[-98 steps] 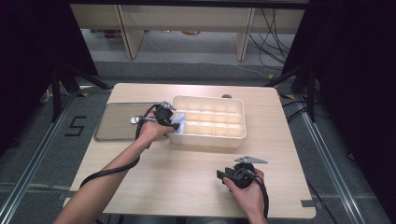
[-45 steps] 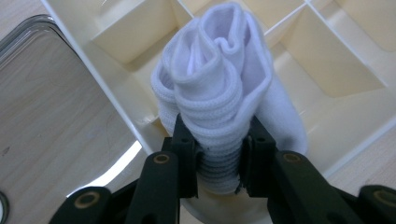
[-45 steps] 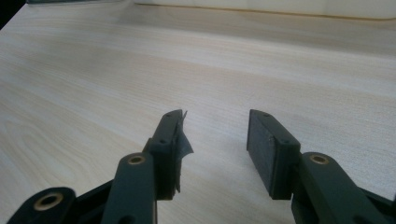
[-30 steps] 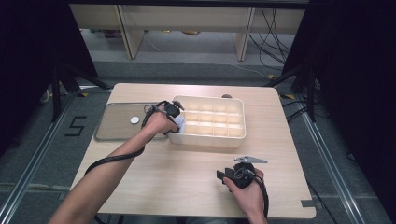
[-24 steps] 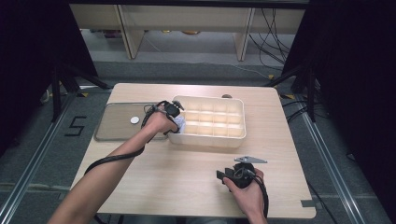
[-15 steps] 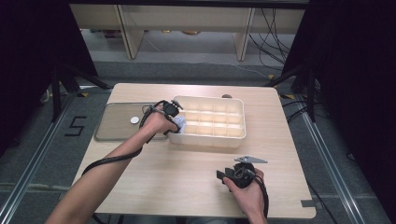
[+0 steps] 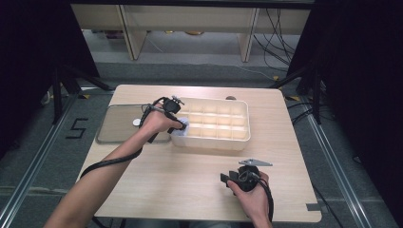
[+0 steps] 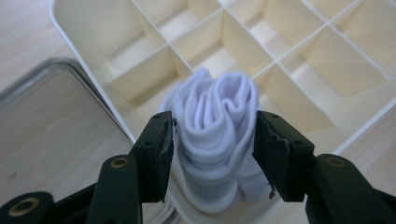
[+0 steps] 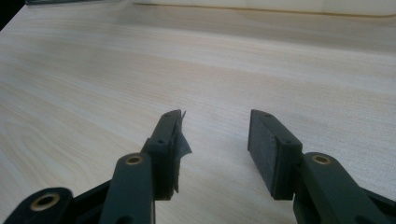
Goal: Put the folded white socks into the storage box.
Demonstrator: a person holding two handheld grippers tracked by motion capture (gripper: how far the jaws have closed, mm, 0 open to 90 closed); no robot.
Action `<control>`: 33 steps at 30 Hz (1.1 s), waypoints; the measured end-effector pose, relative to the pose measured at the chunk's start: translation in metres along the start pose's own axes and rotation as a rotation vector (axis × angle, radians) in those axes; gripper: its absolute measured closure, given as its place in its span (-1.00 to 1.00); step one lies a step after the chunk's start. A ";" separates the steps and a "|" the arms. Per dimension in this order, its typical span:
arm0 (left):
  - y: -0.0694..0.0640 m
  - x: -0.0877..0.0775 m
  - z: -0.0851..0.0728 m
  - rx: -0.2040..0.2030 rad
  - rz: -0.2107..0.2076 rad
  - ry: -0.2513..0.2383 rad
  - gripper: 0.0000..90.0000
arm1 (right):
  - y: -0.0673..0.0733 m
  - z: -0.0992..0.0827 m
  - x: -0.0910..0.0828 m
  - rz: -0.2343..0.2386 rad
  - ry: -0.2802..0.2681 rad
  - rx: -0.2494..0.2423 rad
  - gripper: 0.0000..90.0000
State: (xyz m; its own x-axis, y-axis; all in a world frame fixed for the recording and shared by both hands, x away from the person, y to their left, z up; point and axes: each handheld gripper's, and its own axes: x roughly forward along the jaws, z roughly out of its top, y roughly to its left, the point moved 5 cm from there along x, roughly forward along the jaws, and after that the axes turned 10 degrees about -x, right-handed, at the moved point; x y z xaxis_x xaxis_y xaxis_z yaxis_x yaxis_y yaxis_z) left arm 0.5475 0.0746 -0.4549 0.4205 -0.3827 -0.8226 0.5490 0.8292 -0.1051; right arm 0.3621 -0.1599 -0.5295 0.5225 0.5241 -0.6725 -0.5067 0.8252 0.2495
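I see my left tool (image 8: 212,140) over the corner compartment of the cream box (image 7: 240,137). Its jaws have just been opening; the rolled white sock (image 8: 219,140) stands between them in that compartment. My right tool (image 9: 215,149) rests apart above the bare tabletop (image 9: 93,84), holding nothing.

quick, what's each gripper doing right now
Left gripper: jaws have just been opening around the white sock in the organizer; grip released or nearly so.
Right gripper: open, nothing between its jaws, over the table.
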 end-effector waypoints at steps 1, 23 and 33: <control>0.000 0.000 0.002 0.000 -0.003 -0.016 0.05 | 0.000 0.000 0.000 0.000 0.000 0.000 0.23; -0.001 0.012 -0.010 0.090 0.028 0.071 0.62 | 0.001 0.000 0.000 0.002 0.003 0.010 0.23; -0.001 0.016 -0.013 0.102 0.033 0.119 0.64 | -0.002 0.000 0.000 0.000 0.003 -0.033 0.23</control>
State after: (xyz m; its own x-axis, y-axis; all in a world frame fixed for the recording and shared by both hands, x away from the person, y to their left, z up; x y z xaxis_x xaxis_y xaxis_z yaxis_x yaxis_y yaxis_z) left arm 0.5439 0.0734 -0.4753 0.3541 -0.3003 -0.8857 0.6098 0.7922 -0.0248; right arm 0.3632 -0.1617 -0.5303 0.5205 0.5236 -0.6745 -0.5289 0.8178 0.2267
